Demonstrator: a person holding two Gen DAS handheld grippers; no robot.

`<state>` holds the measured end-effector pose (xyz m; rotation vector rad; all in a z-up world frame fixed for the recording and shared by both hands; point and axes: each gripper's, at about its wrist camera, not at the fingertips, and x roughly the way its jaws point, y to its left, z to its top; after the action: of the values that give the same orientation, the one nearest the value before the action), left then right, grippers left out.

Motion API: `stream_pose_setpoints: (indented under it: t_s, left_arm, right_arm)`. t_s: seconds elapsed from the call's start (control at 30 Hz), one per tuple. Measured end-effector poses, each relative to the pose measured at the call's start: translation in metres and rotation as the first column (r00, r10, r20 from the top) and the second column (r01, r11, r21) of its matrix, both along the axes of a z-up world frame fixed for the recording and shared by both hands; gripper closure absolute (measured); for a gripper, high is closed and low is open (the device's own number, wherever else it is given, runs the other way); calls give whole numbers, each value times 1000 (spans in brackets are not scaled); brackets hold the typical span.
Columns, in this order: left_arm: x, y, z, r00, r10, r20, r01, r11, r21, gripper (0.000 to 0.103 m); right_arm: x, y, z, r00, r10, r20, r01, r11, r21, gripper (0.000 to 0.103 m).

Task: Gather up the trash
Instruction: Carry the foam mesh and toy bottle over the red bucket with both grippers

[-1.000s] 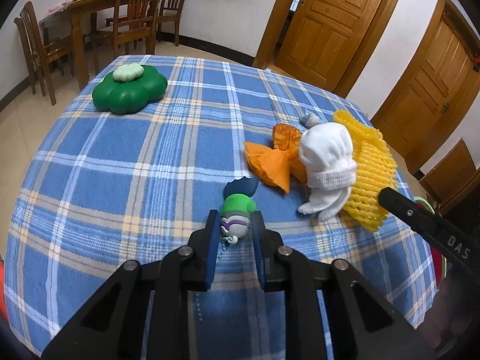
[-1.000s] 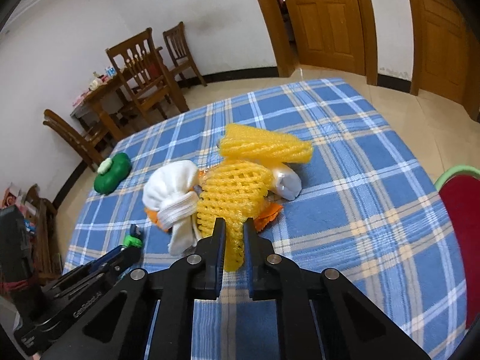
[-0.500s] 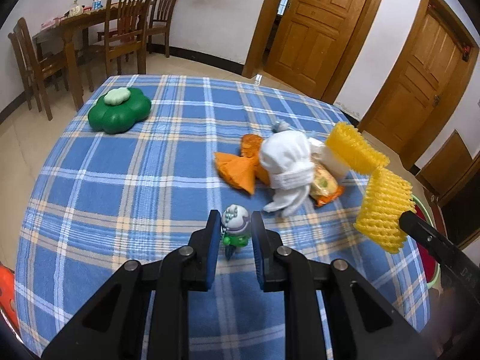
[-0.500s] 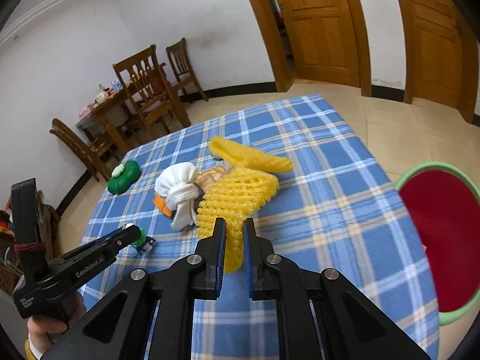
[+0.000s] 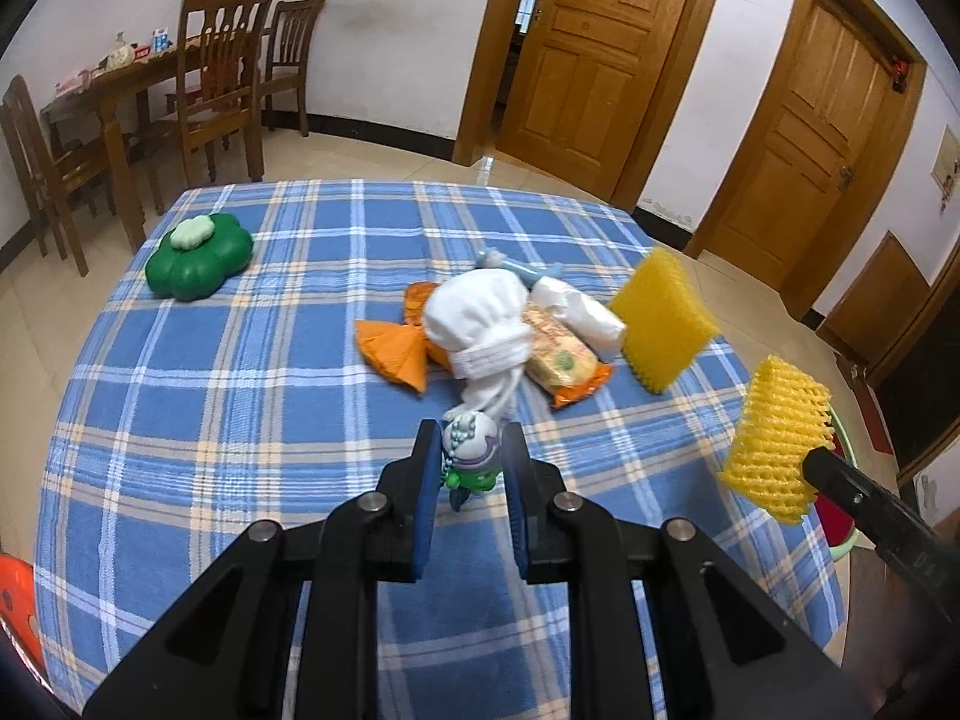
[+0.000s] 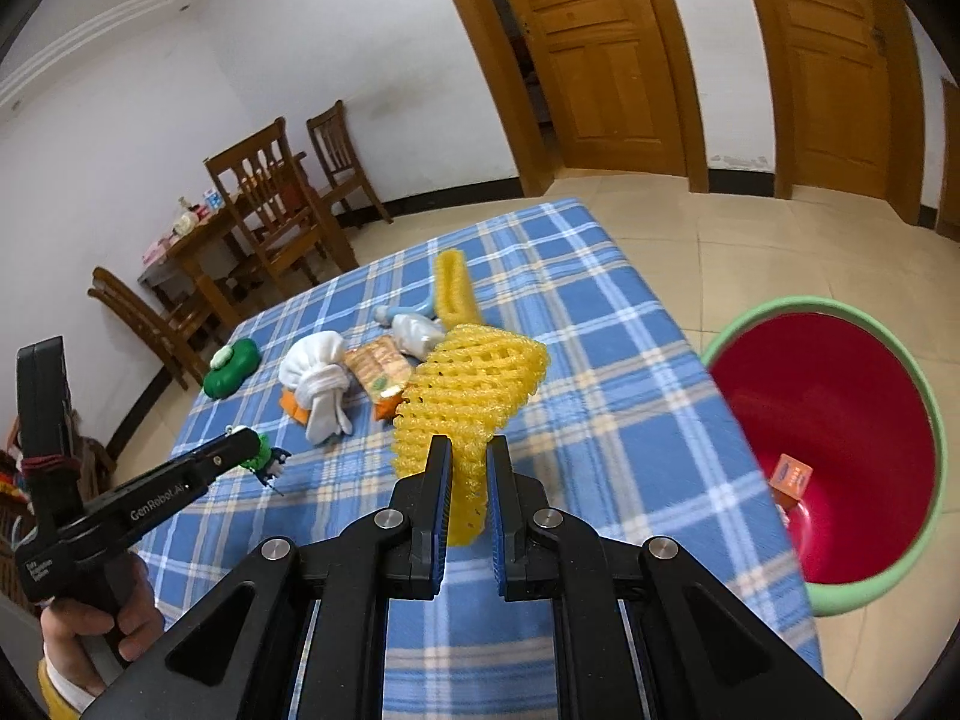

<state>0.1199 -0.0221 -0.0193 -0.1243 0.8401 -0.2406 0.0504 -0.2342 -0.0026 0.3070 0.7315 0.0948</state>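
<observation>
My left gripper (image 5: 471, 456) is shut on a small green and white toy figure (image 5: 471, 450) and holds it above the blue plaid table (image 5: 240, 396). My right gripper (image 6: 468, 468) is shut on a yellow foam fruit net (image 6: 474, 390), lifted off the table near its right edge; the net also shows in the left wrist view (image 5: 777, 447). A red bin with a green rim (image 6: 840, 438) stands on the floor to the right, with a small orange box (image 6: 792, 474) inside.
On the table lie a second yellow foam net (image 5: 663, 318), a white sock (image 5: 480, 330), orange wrappers (image 5: 396, 348), a snack packet (image 5: 558, 354), a white packet (image 5: 579, 312) and a green flower-shaped box (image 5: 198, 255). Wooden chairs (image 5: 222, 78) and doors (image 5: 600, 60) stand behind.
Both grippers rose and pulled back from the pile. The left lifted the toy figure off the table; the right carried the yellow net rightward toward the red bin.
</observation>
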Motion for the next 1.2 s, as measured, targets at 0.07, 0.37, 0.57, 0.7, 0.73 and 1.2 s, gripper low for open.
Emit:
stream_pose_setpoints:
  t_s: [0.07, 0.37, 0.57, 0.7, 0.73, 1.2]
  left_arm:
    - [-2, -5, 2, 1000, -10, 4, 10, 1000, 3, 83]
    - [-9, -32, 12, 997, -75, 13, 75, 997, 3, 83]
    - [-12, -60, 17, 988, -152, 6, 152, 988, -20, 83]
    - [-13, -82, 21, 978, -207, 12, 207, 978, -20, 83]
    - [-13, -87, 22, 976, -218, 13, 218, 976, -18, 83]
    - [-7, -178, 22, 918, -397, -13, 398, 918, 3, 83]
  right_arm:
    - [-4, -6, 0, 1000, -16, 3, 16, 1000, 2, 92]
    - [-24, -38, 3, 995, -99, 14, 98, 995, 20, 92]
    - [-32, -64, -1, 986, -170, 6, 169, 985, 37, 92]
    - [-37, -85, -5, 976, -217, -9, 217, 975, 52, 92]
    - [-38, -90, -6, 973, -230, -12, 230, 972, 55, 92]
    - [-52, -161, -30, 920, -384, -79, 390, 916, 92, 88]
